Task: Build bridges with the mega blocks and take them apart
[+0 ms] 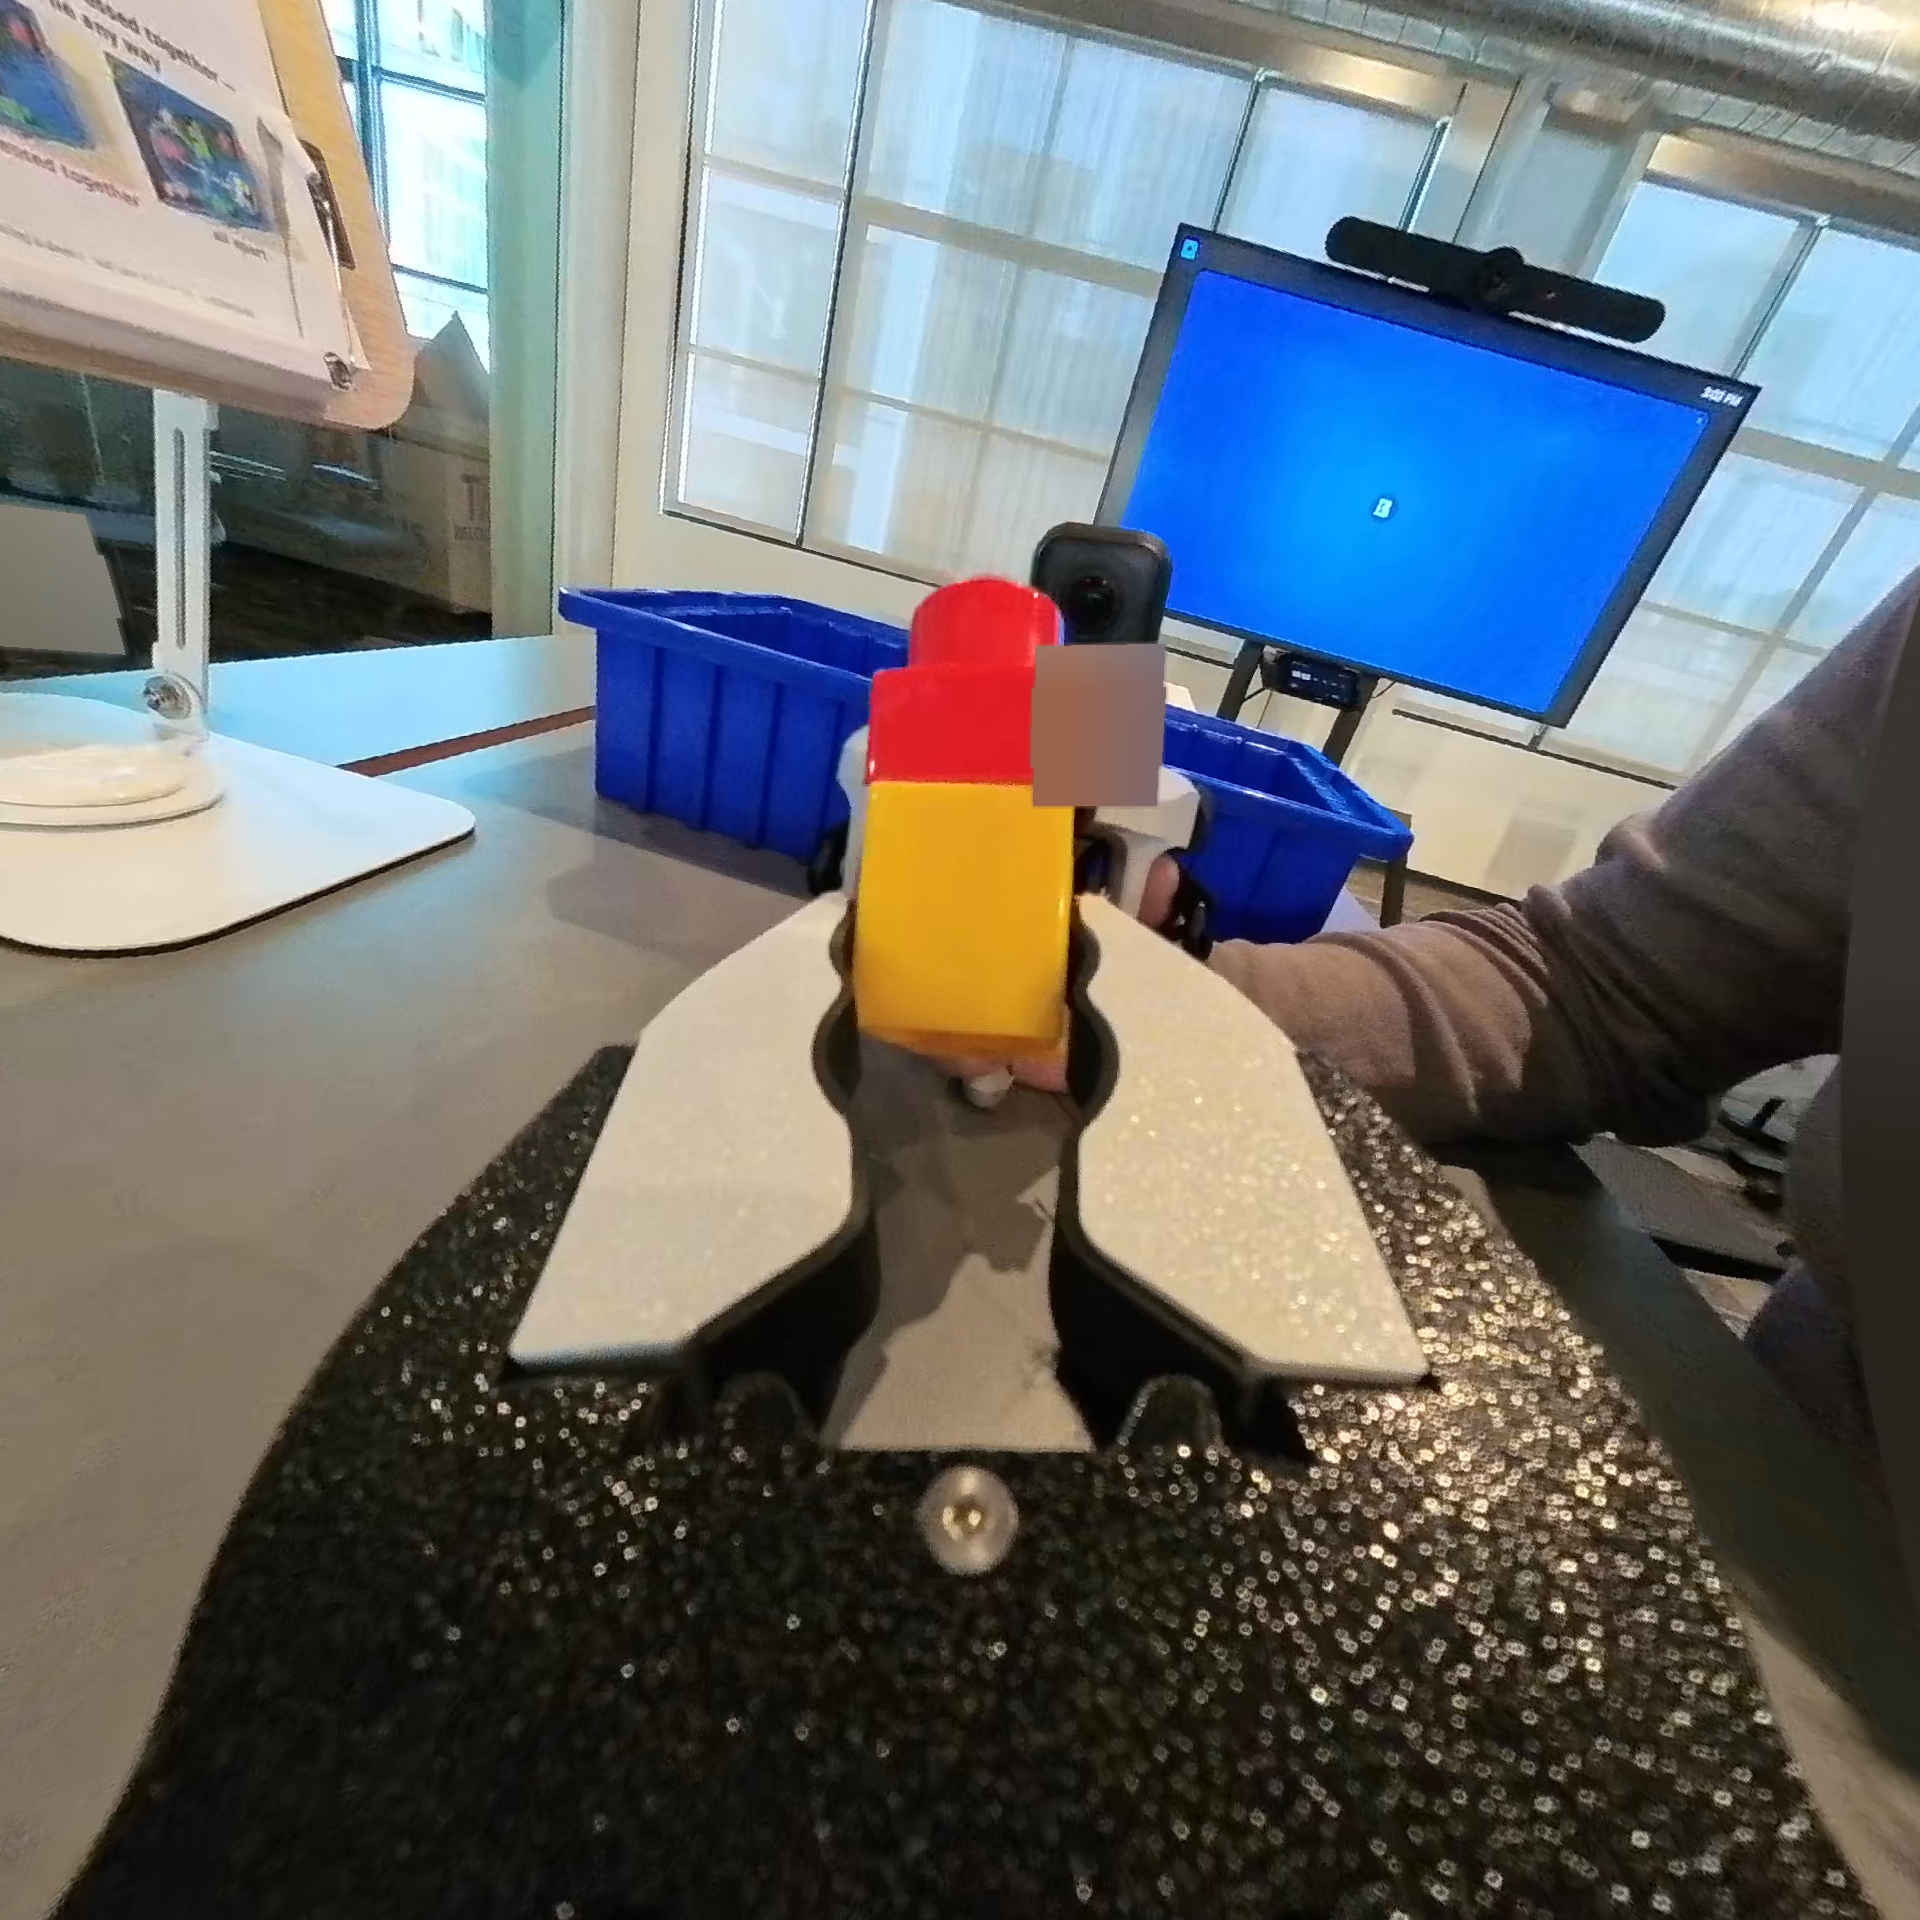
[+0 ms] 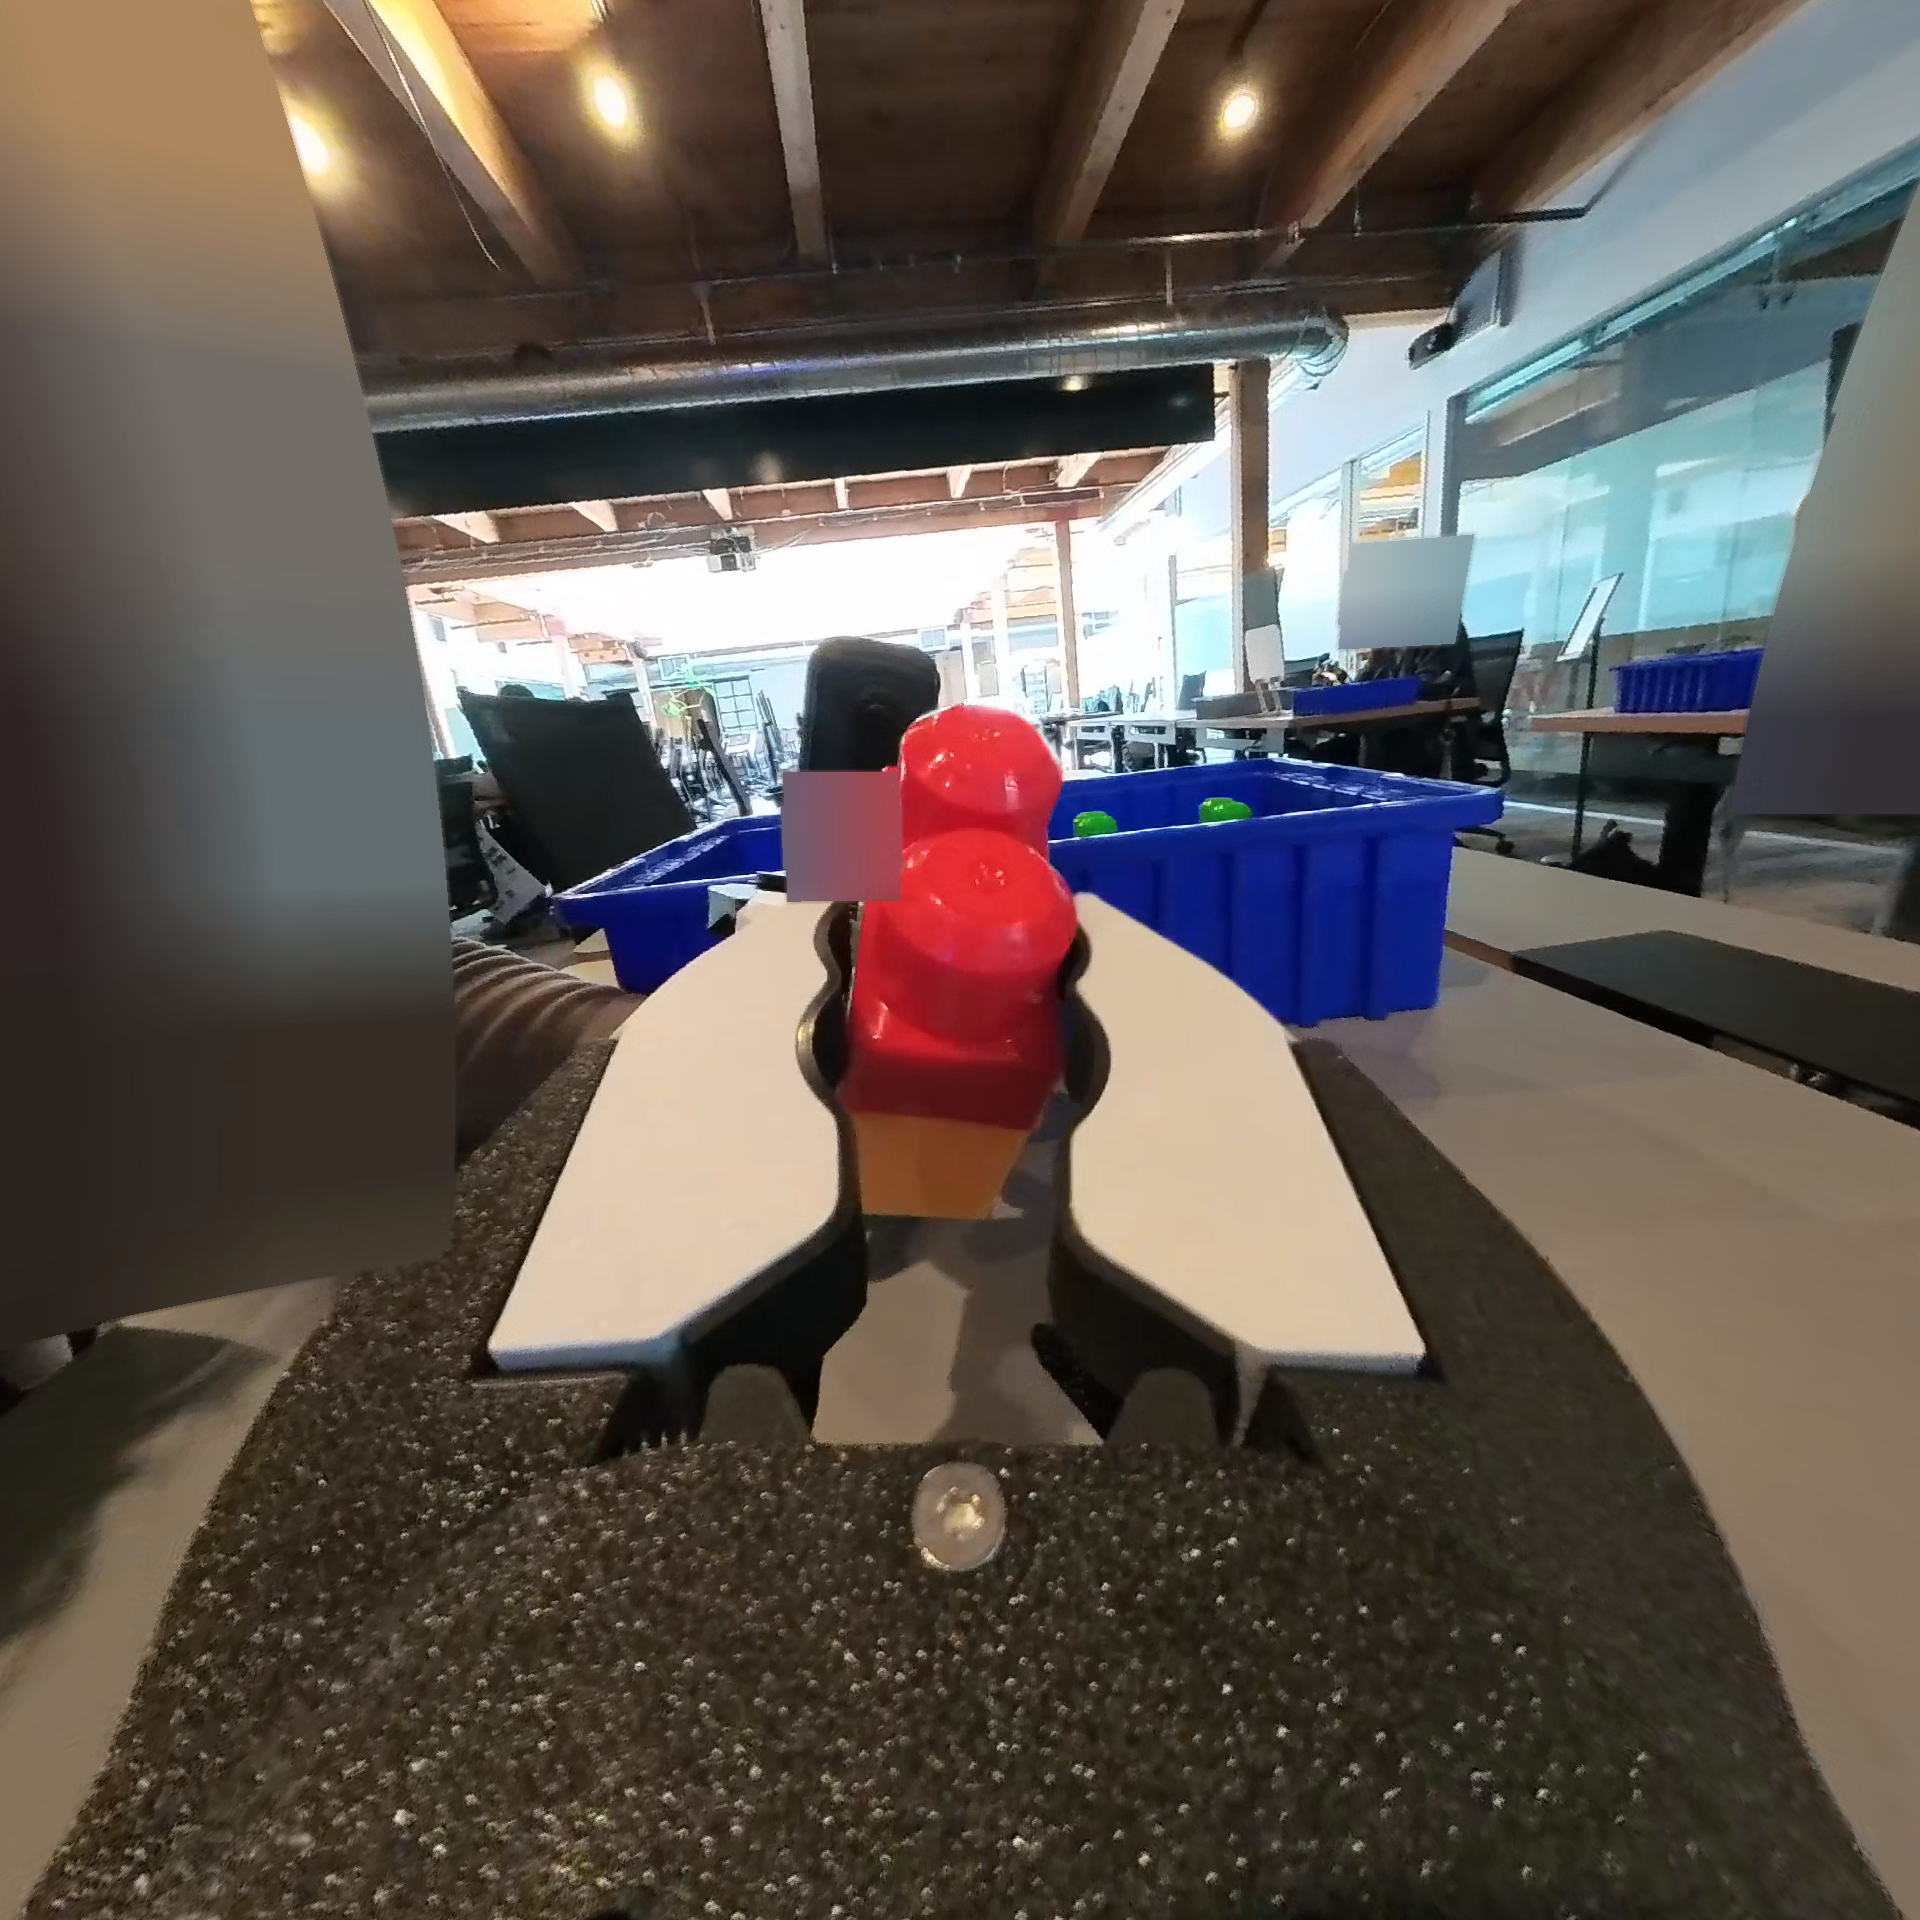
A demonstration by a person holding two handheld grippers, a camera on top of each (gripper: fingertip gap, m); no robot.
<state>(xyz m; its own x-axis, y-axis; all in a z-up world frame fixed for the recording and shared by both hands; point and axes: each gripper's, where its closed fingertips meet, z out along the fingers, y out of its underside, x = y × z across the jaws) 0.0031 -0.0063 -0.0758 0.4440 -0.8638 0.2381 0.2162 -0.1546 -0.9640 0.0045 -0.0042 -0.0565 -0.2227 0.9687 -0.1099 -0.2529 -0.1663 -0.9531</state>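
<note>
Two tools were in use, one per hand, both raised above the grey tabletop (image 1: pixel 260 1039) and facing each other.

Left tool (image 1: pixel 961 966): its two white fingers (image 1: pixel 727 1174) were pinched on one yellow block (image 1: pixel 961 914), gripping its side walls near the fingertips. One red block (image 1: pixel 961 707) sat pressed onto the top of the yellow block; one stud showed in the left wrist view.

Right tool (image 2: pixel 956 1039): its two fingers (image 2: pixel 686 1153) were clamped on the same red block (image 2: pixel 951 997), which showed two studs in a row in the right wrist view. The yellow block (image 2: pixel 930 1164) hung directly beneath it, appearing orange in shadow. So the stacked pair, one red over one yellow, was held in the air between both tools, yellow by the left, red by the right.

Behind the stack, part of the opposing tool and its black camera (image 1: pixel 1101 587) were visible in the left wrist view, with a sleeved arm (image 1: pixel 1558 966) reaching in from the right.

One blue bin (image 2: pixel 1247 894) stood on the tabletop beyond the tools; two green blocks (image 2: pixel 1094 824) showed above its rim inside it. One white stand (image 1: pixel 187 790) carrying a printed sheet stood at the left of the tabletop. One monitor (image 1: pixel 1423 488) with a blue screen stood past the tabletop.
</note>
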